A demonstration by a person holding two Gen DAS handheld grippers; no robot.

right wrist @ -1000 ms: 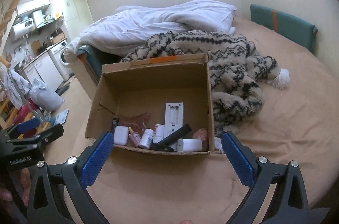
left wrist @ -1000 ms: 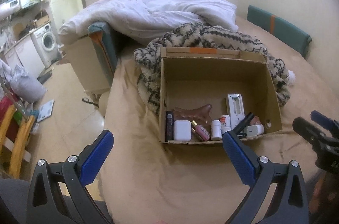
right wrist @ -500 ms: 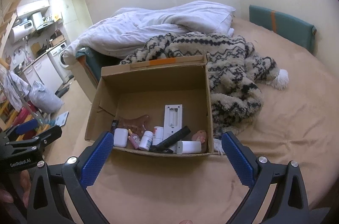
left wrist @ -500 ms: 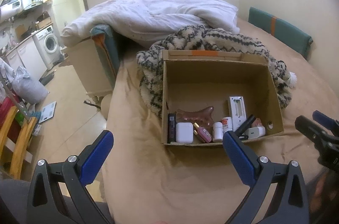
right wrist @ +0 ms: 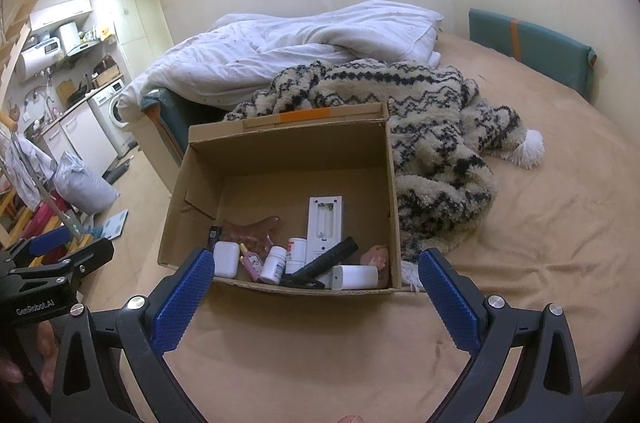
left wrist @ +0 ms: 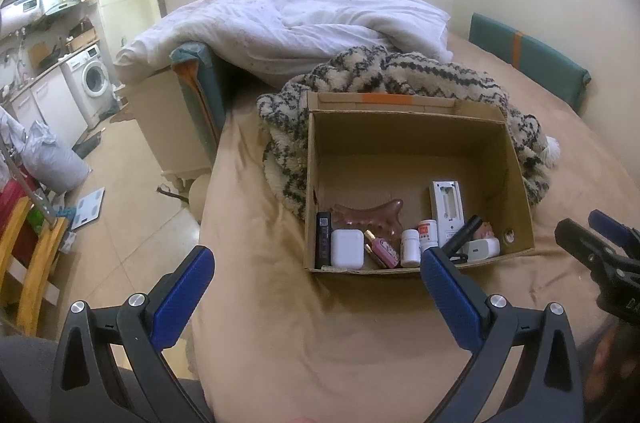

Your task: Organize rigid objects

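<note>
A: Cardboard box [right wrist: 288, 159] sitting open-topped on the tan bedsheet [right wrist: 540, 223], taking up the centre of the right wrist view. Leaning against the patterned fleece blanket [right wrist: 440, 127] at its 12 to 3 o'clock side.

B: White duvet [left wrist: 304, 23] lying heaped beyond that, at 12 o'clock from the box. Green cushion [left wrist: 528, 59] standing against the wall around 2 o'clock.

A: Rigid items crowding the near edge of the box floor. White remote-like device [right wrist: 325, 223] lying flat with its battery bay showing, near the middle.

B: Pink winged massage board [left wrist: 370, 217] lying at 10 o'clock from that device. Black cylinder [right wrist: 330, 257] lying slanted across the device's near end.

A: White charger block [right wrist: 354, 277] resting at the 5 o'clock corner, touching the front wall. White earbud case [left wrist: 347, 247] sitting toward 7 o'clock, with a black stick [left wrist: 323, 239] just beside it against the left wall.

B: Two small white bottles [right wrist: 274, 265] standing between the case and the device; pink bottle [left wrist: 382, 249] lying next to them. Small pink thing [right wrist: 376, 255] near the right wall, too blurred to identify.

A: Left gripper [left wrist: 316, 297] hovering short of the box, jaws spread wide, clasping nothing.

B: Right gripper [right wrist: 312, 297] also hanging at the box's near side, jaws spread wide apart, gripping nothing.
</note>
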